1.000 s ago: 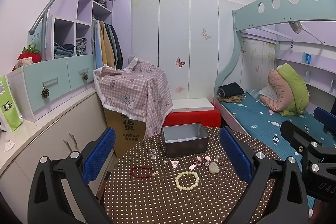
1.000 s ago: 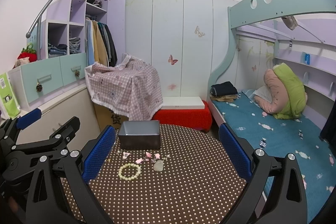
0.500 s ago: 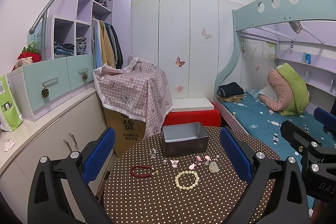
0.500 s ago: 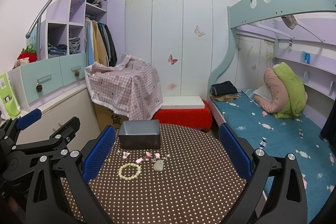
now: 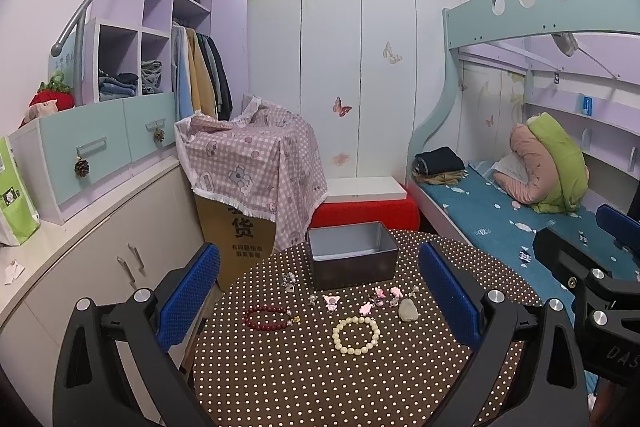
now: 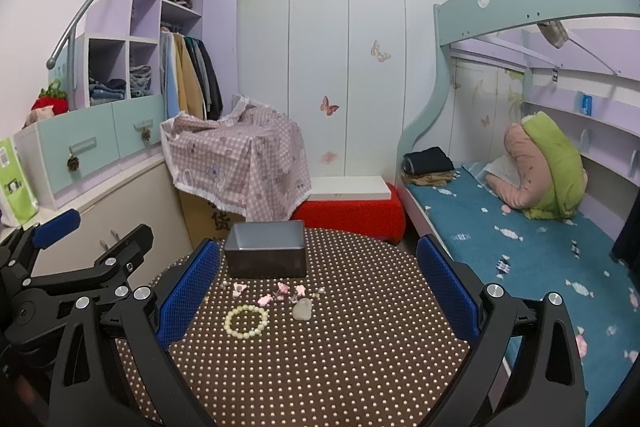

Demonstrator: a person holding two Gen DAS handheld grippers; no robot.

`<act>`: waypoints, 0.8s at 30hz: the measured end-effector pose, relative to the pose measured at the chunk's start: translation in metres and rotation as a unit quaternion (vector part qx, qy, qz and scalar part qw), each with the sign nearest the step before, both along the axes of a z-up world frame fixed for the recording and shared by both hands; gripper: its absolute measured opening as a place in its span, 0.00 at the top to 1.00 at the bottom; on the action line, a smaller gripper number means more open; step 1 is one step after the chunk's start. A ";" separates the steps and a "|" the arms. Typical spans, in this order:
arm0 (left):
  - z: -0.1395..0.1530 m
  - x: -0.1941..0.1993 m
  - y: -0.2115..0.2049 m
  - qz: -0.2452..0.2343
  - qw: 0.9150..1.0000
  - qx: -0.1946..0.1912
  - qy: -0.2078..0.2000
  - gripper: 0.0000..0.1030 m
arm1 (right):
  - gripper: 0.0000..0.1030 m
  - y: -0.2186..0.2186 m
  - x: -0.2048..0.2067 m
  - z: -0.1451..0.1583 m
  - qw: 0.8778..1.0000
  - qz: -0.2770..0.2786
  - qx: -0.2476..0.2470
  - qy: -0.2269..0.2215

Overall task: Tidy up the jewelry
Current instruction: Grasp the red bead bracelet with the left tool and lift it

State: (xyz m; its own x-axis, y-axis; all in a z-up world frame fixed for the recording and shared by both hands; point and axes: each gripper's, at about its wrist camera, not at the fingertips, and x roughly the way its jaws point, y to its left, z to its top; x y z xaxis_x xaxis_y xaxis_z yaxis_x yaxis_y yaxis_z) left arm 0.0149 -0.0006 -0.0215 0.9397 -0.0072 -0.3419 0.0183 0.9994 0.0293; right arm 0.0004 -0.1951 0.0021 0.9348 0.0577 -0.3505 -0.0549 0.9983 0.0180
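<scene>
Grippers first: the left gripper (image 5: 320, 301) hangs above the near edge of the round polka-dot table (image 5: 304, 379) with its blue-padded fingers (image 5: 188, 301) spread wide and nothing between them; the right gripper (image 6: 318, 293), beside it, is just as widely parted and empty. Nearest on the cloth lies a cream bead bracelet (image 5: 355, 335), with a dark red bead bracelet (image 5: 267, 317) to its left, apart from it. Just behind them runs a loose row of small pink charms (image 5: 331, 302) and a pale stone pendant (image 5: 408, 309), none touching the bracelets. A small silver trinket (image 5: 289, 282) sits near the front left corner of the grey metal tin (image 5: 352, 259), which stands open and upright at the far side of the table. Beyond are a pink checked cloth over a cardboard box (image 5: 256, 167), a red bench (image 5: 364, 213) and a bunk bed (image 5: 520, 227)
</scene>
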 end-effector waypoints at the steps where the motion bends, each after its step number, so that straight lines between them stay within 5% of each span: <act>1: -0.002 0.001 0.000 -0.001 1.000 0.000 0.003 0.07 | 0.07 -0.001 0.001 -0.001 1.000 0.000 0.002 0.003; 6: -0.014 0.016 0.009 -0.020 0.998 -0.010 0.050 0.07 | 0.07 -0.002 0.016 -0.016 1.000 -0.002 0.002 0.024; 10: -0.035 0.031 0.031 0.009 0.996 -0.011 0.086 0.07 | 0.07 -0.006 0.032 -0.036 0.998 -0.009 0.004 0.055; 17: -0.084 0.064 0.076 0.045 0.982 -0.046 0.176 0.07 | 0.07 -0.010 0.061 -0.076 0.994 -0.012 0.005 0.108; 24: -0.122 0.092 0.092 0.061 0.973 -0.048 0.219 0.08 | 0.07 -0.011 0.092 -0.120 0.986 -0.007 0.010 0.165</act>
State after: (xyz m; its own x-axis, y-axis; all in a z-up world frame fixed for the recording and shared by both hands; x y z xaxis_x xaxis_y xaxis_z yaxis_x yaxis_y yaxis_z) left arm 0.1071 0.0916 -0.1430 0.7002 0.0441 -0.7126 -0.1120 0.9925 -0.0486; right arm 0.0919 -0.2060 -0.1179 0.7712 0.0561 -0.6341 -0.0297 0.9982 0.0521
